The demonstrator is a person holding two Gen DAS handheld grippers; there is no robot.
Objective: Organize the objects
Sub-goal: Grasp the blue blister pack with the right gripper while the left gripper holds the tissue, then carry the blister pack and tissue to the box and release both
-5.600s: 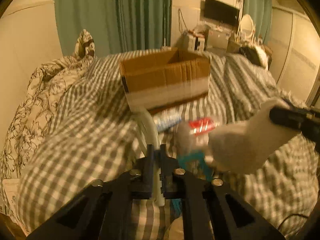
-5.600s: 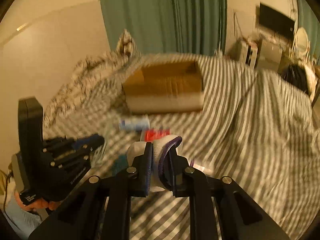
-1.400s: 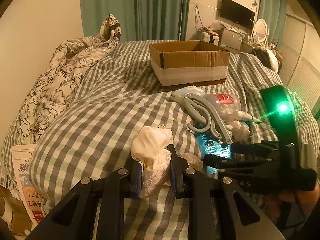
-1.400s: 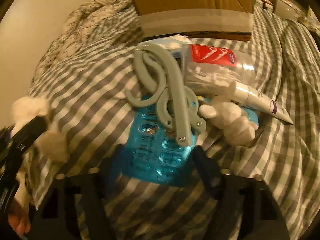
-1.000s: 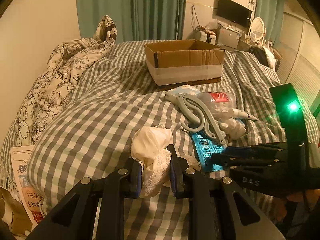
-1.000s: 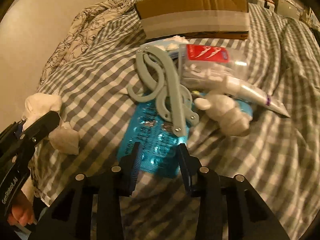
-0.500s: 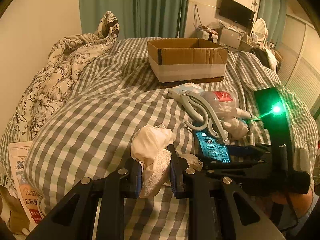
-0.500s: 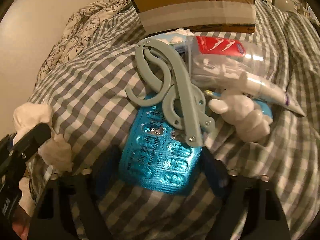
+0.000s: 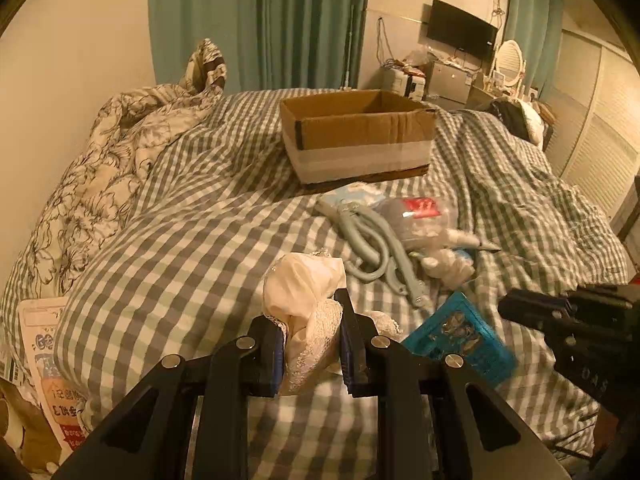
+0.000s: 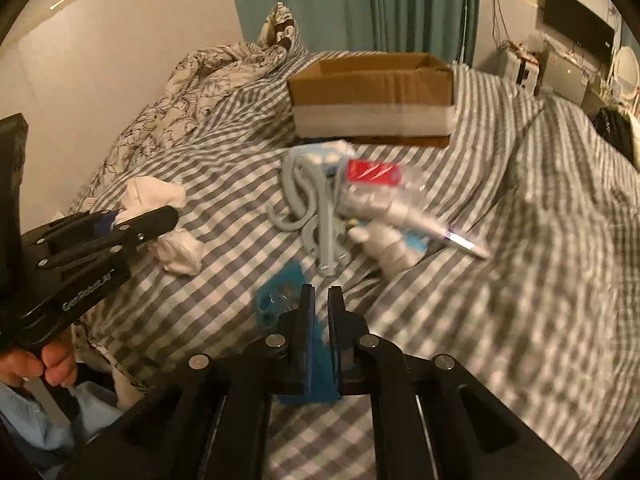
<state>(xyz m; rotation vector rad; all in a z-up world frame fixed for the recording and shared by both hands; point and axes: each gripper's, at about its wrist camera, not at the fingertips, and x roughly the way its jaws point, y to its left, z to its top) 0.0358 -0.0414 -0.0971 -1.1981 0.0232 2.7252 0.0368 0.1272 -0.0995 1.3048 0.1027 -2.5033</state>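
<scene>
Currently both tools are loaded: left gripper (image 9: 310,344) is clamped on a cream lace-trimmed cloth bundle (image 9: 304,292), and right gripper (image 10: 319,320) has its jaws nearly together on the blue blister pack (image 10: 316,364), pinched at one end with the rest sticking out toward the left gripper. Both held items sit well short of the cardboard box (image 9: 356,136), which stands open-topped on the checked bedspread (image 9: 180,248). Cloth is soft and light, so it compresses and droops; a mid-bundle grip looks fine, but the loose lace could snag the box rim. Blister pack is thin, light, foil-slick and semi-stiff; the edge pinch lets it pivot or slide, so I'd keep the squeeze firm and carry it level. Between grippers and box: grey plastic hanger-like piece (image 9: 374,244), clear bag with red label (image 9: 416,216), small tube (image 10: 432,228), white lumpy item (image 10: 384,248); a second white wad (image 10: 180,250) lies farther from the box, close to the left gripper. Hanger piece is rigid and light, best taken on its straight bar. The clear bag looks crinkly and slippery.
</scene>
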